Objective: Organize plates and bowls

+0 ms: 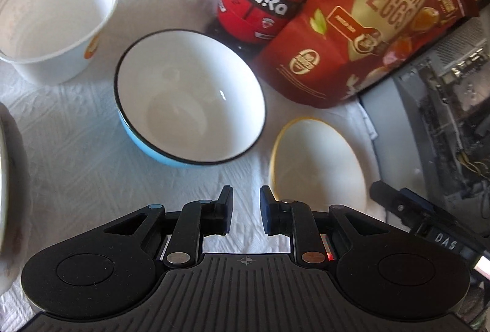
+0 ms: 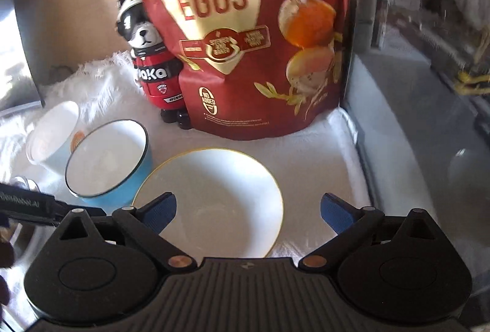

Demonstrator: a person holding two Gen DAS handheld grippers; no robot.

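The right gripper, spread wide and empty, hovers over the gold-rimmed plate, seemingly about to grasp its rim, while the left gripper, nearly closed, holds nothing.

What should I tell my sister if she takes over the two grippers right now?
Left hand-held gripper: nearly closed, holding nothing, hovering short of the blue bowl with the white inside and black rim.
Right hand-held gripper: open wide, empty, over the near side of the white gold-rimmed plate.
The white paper cup-bowl sits left of the blue bowl; the plate sits right of it. All lie separately on the white cloth.
Done: nothing stacked.
Left: gather the bowls and plate.
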